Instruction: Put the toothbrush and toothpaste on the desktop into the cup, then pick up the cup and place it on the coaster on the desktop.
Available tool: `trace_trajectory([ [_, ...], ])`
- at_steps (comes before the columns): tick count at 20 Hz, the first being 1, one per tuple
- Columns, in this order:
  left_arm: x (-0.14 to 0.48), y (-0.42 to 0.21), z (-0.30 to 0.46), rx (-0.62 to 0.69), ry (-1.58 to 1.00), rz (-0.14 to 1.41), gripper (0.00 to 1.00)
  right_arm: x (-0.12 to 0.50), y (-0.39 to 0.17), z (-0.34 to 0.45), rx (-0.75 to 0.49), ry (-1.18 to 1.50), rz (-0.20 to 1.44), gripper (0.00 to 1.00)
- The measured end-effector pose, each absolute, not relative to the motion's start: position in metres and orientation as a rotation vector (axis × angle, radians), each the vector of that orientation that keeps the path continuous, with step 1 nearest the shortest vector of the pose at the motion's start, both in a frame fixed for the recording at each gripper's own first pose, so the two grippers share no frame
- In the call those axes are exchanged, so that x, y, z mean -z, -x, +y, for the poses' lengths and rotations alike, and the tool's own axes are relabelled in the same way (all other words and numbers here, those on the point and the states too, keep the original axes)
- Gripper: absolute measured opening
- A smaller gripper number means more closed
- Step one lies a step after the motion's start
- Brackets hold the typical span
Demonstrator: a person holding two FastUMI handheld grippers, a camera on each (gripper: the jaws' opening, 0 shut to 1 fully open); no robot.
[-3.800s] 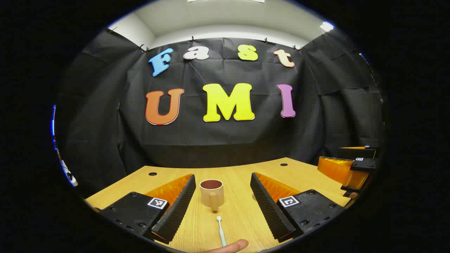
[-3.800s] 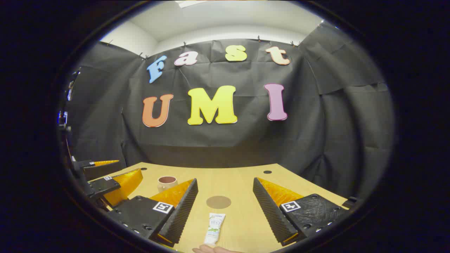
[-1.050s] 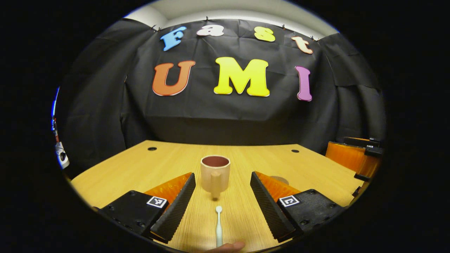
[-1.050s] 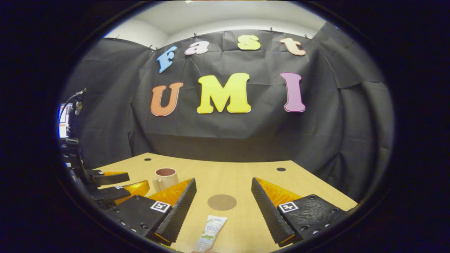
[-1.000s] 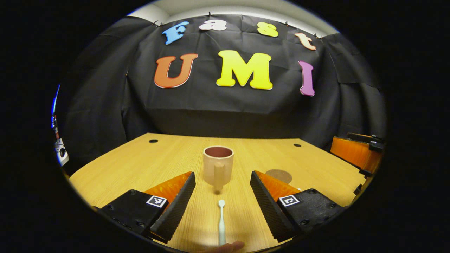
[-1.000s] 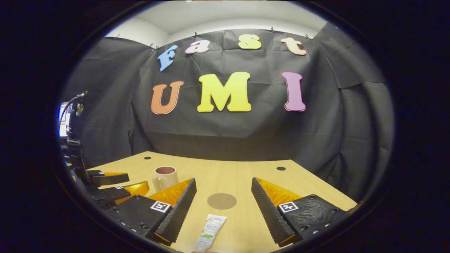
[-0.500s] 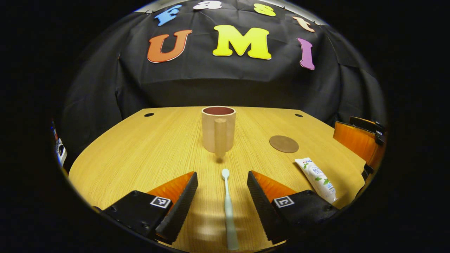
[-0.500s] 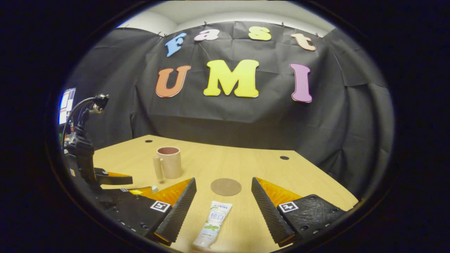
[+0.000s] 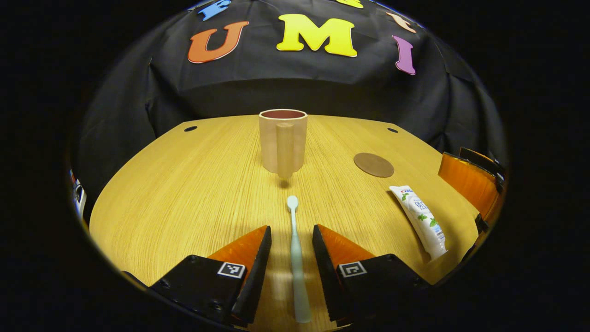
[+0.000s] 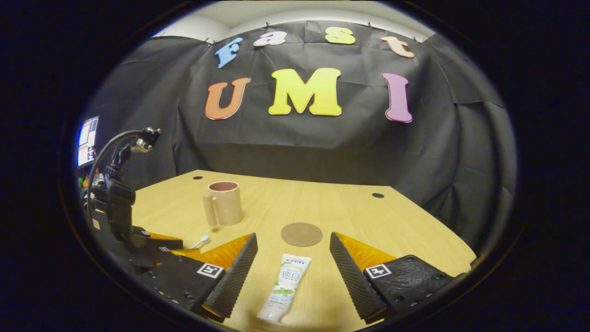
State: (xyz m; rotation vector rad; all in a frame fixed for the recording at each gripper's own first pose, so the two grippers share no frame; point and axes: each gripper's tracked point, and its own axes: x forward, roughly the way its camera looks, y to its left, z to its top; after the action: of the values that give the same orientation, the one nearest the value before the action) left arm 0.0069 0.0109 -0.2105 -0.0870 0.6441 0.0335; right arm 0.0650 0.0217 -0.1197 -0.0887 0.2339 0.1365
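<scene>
Nothing is sitting in the cup yet; left gripper (image 9: pixel 291 272) is straddling the brush (image 9: pixel 296 263), jaws narrowed but not visibly gripping; right gripper (image 10: pixel 292 276) is hanging spread wide over the paste (image 10: pixel 284 287); farther off, cup (image 9: pixel 283 140) is standing empty on the desk (image 9: pixel 184 193), apart from the bare coaster (image 9: pixel 373 164); every step is waiting.

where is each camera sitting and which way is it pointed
Left gripper view: rides the left gripper, tilted down over the desk; its own fingers straddle the toothbrush, cup ahead.
Right gripper view: rides the right gripper, looking across the desk; its fingers flank the toothpaste, left gripper at left.
Both share the cup, coaster, toothpaste and toothbrush.
</scene>
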Motion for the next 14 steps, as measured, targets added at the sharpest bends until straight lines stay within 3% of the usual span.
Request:
trace_trajectory([
  [4,0.212,-0.007,0.008,-0.035,0.035,0.655,0.48,0.127,-0.066,0.021,-0.141,0.082,0.254,0.95],
  [5,0.212,-0.007,0.006,-0.019,0.034,0.653,0.49,0.130,-0.066,0.020,-0.133,0.085,0.262,0.95],
  [6,0.211,-0.005,0.006,-0.004,0.034,0.654,0.39,0.131,-0.067,0.019,-0.127,0.088,0.271,0.97],
  [9,0.213,-0.004,0.009,0.031,0.033,0.662,0.31,0.139,-0.066,0.024,-0.138,0.087,0.303,0.97],
  [11,0.212,-0.002,0.010,0.043,0.041,0.661,0.16,0.143,-0.065,0.028,-0.148,0.087,0.320,0.97],
  [14,0.210,0.000,0.007,0.059,0.044,0.650,0.10,0.146,-0.063,0.032,-0.153,0.099,0.331,0.97],
])
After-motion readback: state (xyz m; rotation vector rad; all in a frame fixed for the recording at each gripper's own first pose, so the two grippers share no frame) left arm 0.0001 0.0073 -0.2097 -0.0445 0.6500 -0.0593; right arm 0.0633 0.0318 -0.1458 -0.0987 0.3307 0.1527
